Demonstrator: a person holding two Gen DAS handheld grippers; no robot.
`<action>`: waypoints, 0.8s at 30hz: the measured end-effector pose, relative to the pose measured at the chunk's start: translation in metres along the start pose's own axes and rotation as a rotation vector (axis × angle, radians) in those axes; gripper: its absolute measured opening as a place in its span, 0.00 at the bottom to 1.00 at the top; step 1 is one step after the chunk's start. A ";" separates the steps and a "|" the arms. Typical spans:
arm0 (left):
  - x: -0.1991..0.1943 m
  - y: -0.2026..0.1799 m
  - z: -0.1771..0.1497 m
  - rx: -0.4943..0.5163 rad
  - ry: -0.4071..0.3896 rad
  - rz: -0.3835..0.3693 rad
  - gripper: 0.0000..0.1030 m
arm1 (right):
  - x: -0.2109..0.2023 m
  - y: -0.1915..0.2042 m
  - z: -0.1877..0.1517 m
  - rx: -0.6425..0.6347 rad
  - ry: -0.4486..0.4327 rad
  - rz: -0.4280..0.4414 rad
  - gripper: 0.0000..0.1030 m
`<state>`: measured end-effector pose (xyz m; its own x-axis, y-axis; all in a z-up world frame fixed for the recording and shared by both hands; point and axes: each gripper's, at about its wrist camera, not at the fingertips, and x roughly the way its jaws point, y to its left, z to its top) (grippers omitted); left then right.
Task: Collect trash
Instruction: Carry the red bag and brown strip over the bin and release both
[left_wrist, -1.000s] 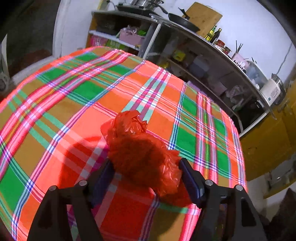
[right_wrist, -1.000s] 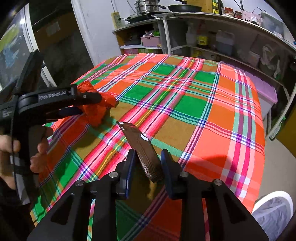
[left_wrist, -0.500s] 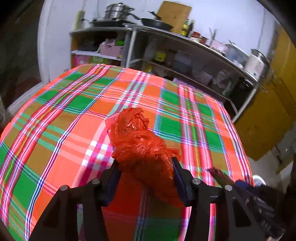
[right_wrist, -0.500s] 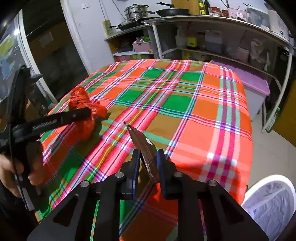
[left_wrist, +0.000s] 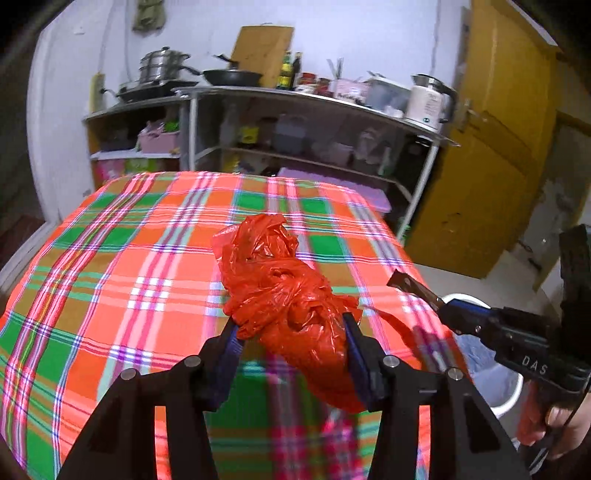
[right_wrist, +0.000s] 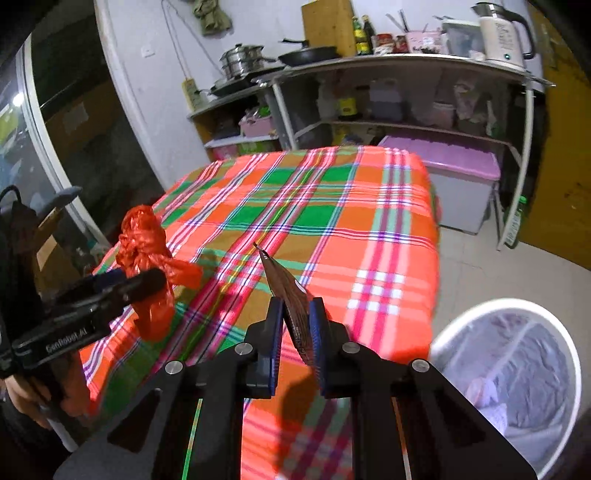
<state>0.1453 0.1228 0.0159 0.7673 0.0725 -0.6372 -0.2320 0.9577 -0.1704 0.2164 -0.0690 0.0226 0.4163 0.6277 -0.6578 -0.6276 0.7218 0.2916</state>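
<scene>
My left claw (left_wrist: 291, 328) is clamped on the crumpled red plastic bag (left_wrist: 284, 295), lifted above the tabletop (left_wrist: 110, 280). My right claw (right_wrist: 297, 332), whose jaws have just been closing, pinches the flat brown wrapper (right_wrist: 291, 299), also off the tabletop and just left of the lined white bin (right_wrist: 517, 373). Now for the carry, I reckon: keep both grips firm, swing right past the tabletop edge, get each piece squarely over the bin's mouth before letting go. The wrapper sits skewed, so no jerking.

Crinkled glossy plastic bag (left_wrist: 291, 295); woven plaid cloth (left_wrist: 129, 266)
</scene>
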 end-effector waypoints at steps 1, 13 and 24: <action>-0.003 -0.005 -0.001 0.007 -0.003 -0.008 0.50 | -0.007 -0.001 -0.002 0.006 -0.009 -0.006 0.15; -0.042 -0.056 -0.014 0.083 -0.044 -0.098 0.50 | -0.081 -0.007 -0.024 0.036 -0.104 -0.068 0.15; -0.047 -0.092 -0.021 0.138 -0.034 -0.154 0.50 | -0.109 -0.023 -0.040 0.070 -0.135 -0.108 0.15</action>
<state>0.1182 0.0258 0.0454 0.8078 -0.0703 -0.5852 -0.0283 0.9871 -0.1575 0.1590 -0.1656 0.0603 0.5660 0.5759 -0.5899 -0.5296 0.8024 0.2752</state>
